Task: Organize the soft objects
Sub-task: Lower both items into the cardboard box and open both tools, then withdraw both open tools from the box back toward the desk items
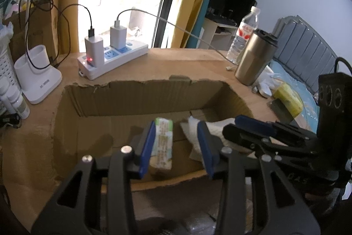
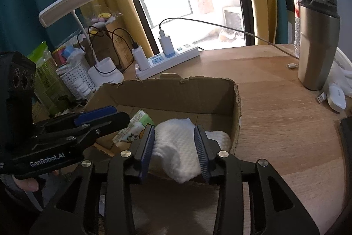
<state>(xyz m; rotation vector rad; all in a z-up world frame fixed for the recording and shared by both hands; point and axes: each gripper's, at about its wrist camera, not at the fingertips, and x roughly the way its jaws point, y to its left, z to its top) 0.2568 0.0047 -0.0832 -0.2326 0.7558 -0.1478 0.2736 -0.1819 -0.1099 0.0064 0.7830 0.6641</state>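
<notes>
An open cardboard box [image 1: 143,98] stands on the wooden desk. A small tissue pack [image 1: 162,144] with green print lies on its floor. My left gripper [image 1: 176,147] hangs over the box's near side, open. The pack sits beside the left finger, with a gap to the right finger. A white textured cloth [image 2: 176,147] lies in the box's right part [image 2: 176,94] and drapes over the near wall. My right gripper [image 2: 175,149] stands open astride the cloth. Each gripper shows in the other's view: the right one [image 1: 242,127] and the left one [image 2: 105,116]. The tissue pack [image 2: 132,131] lies left of the cloth [image 1: 215,127].
Behind the box lie a power strip [image 1: 114,58] with two chargers and trailing cables. A steel tumbler [image 1: 253,58] and a water bottle [image 1: 244,32] stand at the back right. A white lamp base [image 1: 37,78] and a perforated basket [image 2: 77,78] crowd the left.
</notes>
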